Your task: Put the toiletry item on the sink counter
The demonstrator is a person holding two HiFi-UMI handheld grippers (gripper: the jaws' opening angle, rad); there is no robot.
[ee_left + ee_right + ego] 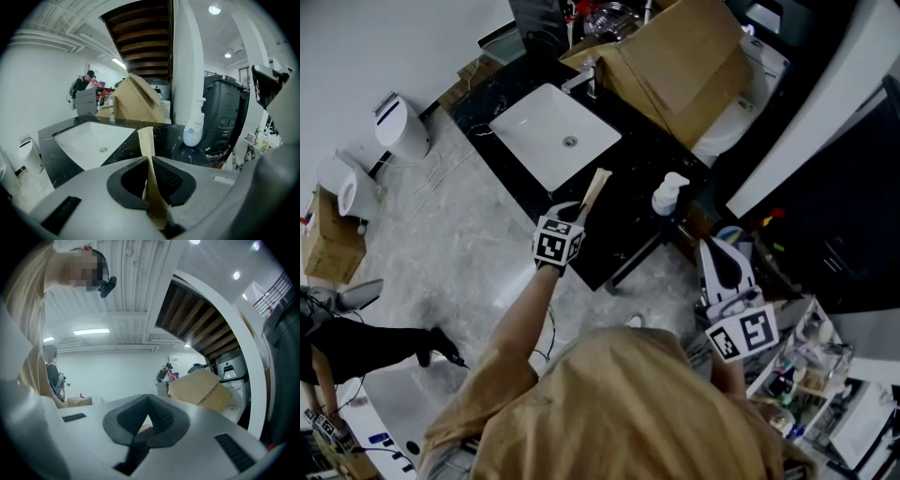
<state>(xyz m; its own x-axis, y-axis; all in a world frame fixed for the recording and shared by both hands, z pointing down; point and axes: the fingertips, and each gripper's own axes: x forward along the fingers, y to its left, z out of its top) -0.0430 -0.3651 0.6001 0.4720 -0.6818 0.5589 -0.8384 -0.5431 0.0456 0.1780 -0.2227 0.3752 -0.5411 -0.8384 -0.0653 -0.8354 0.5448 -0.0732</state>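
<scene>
Nearest in the head view is the person's tan shirt [628,403], which fills the bottom of the frame. Above it, at centre, the left gripper [578,214] is clamped on a slim tan packet [595,187]. The packet points to the upper right over the black counter [628,159], between the white sink [544,131] and a white bottle [668,195]. The right gripper [719,258] is at lower right, off the counter. In the left gripper view the jaws of the left gripper [151,161] pinch the packet [146,140], with the sink [89,143] at left and the bottle [194,129] at right. In the right gripper view the right gripper [147,400] has its jaws pressed together, with nothing between them.
</scene>
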